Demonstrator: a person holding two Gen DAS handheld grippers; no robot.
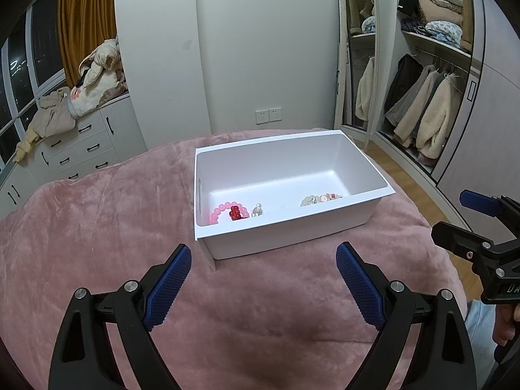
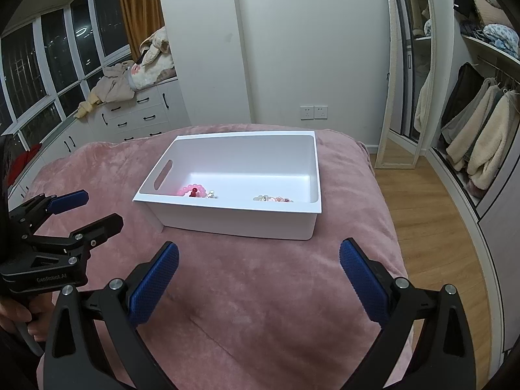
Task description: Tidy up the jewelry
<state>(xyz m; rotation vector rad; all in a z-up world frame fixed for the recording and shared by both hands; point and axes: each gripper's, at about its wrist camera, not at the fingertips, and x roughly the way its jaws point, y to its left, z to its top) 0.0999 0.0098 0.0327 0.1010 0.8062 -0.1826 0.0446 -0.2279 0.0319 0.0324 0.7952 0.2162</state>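
Jewelry, a pink round-bead bracelet [image 1: 220, 212], red bead cluster [image 1: 236, 213] and small pale pile [image 1: 320, 199], is seen inside white plastic bin [image 1: 286, 237] on pink blanket [image 1: 97, 227]. Judged light, slippery, snag-prone; bracelet best pinched across its beads. Left gripper [image 1: 263, 279] and right gripper [image 2: 259, 271] are held wide open, empty.

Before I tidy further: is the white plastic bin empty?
No. The white plastic bin holds a pink bead bracelet and other small jewelry.

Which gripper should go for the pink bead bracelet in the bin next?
Left, probably. The pink bead bracelet lies at the left end of the white bin, nearer the left gripper. The right gripper, also open and empty, faces the other jewelry pile.
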